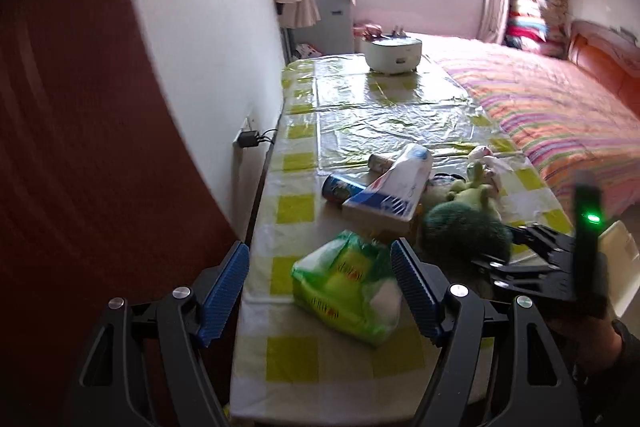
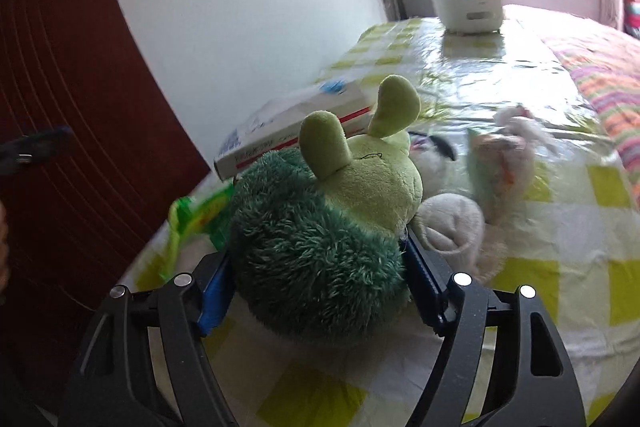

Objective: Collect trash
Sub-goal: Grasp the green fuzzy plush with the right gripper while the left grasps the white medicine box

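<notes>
1. We see our left gripper (image 1: 320, 291) low in the left wrist view, its blue ribbed fingers (image 1: 226, 293) spread wide apart and holding nothing.
2. Between those fingers, toward the right one, a crumpled green plastic snack wrapper (image 1: 344, 291) lies on the yellow-and-white checked tablecloth (image 1: 296, 207); whether the right finger touches it we cannot tell.
3. Above the wrapper, at the centre of that view, a white-and-blue flat carton (image 1: 394, 187) leans over two small cylindrical cans (image 1: 338, 189), one dark blue, one pale.
4. At the right edge of the left wrist view we see our right gripper (image 1: 516, 247), its tips buried in dark green fur.
5. In the right wrist view the right gripper (image 2: 320, 283) is clamped on a fuzzy green plush toy with light green ears (image 2: 320, 227), one blue pad pressed to each side of its shaggy body.
6. Just right of the plush sits a cream-white soft toy (image 2: 452, 223), and beyond it a blurred bundle of white and pale green material (image 2: 504, 155).
7. At the upper right of that view a white round appliance (image 2: 468, 11) stands at the far end of the table, beside a striped pink-and-orange bedspread (image 2: 600, 75).
</notes>
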